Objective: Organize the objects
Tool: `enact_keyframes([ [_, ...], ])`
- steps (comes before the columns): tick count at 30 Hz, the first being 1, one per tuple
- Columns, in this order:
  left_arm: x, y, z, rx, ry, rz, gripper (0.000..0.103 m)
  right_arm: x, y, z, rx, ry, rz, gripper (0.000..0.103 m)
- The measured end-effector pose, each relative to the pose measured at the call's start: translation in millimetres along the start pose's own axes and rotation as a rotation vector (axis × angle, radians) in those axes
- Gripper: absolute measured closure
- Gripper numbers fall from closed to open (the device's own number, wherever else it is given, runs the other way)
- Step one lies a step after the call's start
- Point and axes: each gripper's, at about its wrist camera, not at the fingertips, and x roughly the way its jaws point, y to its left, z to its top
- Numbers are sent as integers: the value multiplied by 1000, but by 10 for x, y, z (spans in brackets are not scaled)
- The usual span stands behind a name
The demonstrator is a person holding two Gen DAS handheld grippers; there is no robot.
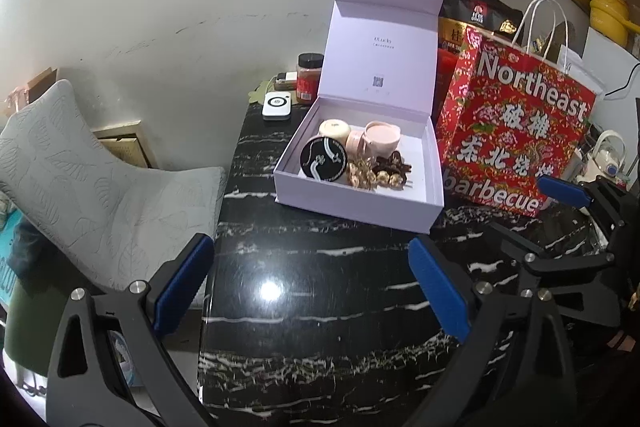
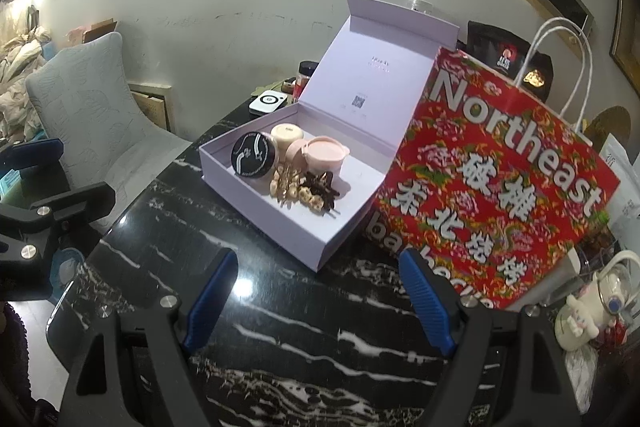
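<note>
Left wrist view: the left gripper [image 1: 312, 291] sits low in the frame with its blue-padded jaws spread wide and nothing between them, hanging over the black marbled counter [image 1: 320, 307]. At centre, a lavender gift box [image 1: 356, 195] rests on the counter with its lid [image 1: 380, 47] propped upright behind it. Inside the box lie a black round tin [image 1: 323, 159], a cream jar [image 1: 335, 130], a pink cup [image 1: 382, 139] and a cluster of gold and brown hair clips [image 1: 380, 173], all gathered toward the left half of the tray. Just right of the box stands a red floral paper bag [image 1: 516, 131] with white handles. The right gripper [image 1: 576, 203] shows at the right edge; whether it is released or clenched cannot be told from here. A grey chair [image 1: 100, 187] fills the left side. Right wrist view: the right gripper [image 2: 320, 303] occupies the bottom of the frame, jaws parted and empty above the counter [image 2: 300, 347]. The gift box [image 2: 296, 227] sits in the middle, the paper bag [image 2: 500, 187] touching its right side, with the tin [image 2: 254, 155], cup [image 2: 326, 157] and hair clips [image 2: 304, 193] inside.
</note>
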Motion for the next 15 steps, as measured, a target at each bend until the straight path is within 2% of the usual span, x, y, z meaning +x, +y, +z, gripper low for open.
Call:
enact_keyframes([
  [9, -107, -72, -252, -1, 6, 47, 5, -57, 19, -266, -1, 41, 23, 19],
  [15, -138, -111, -381, 0, 30, 62, 5, -132, 63, -402, -21, 37, 0, 19],
])
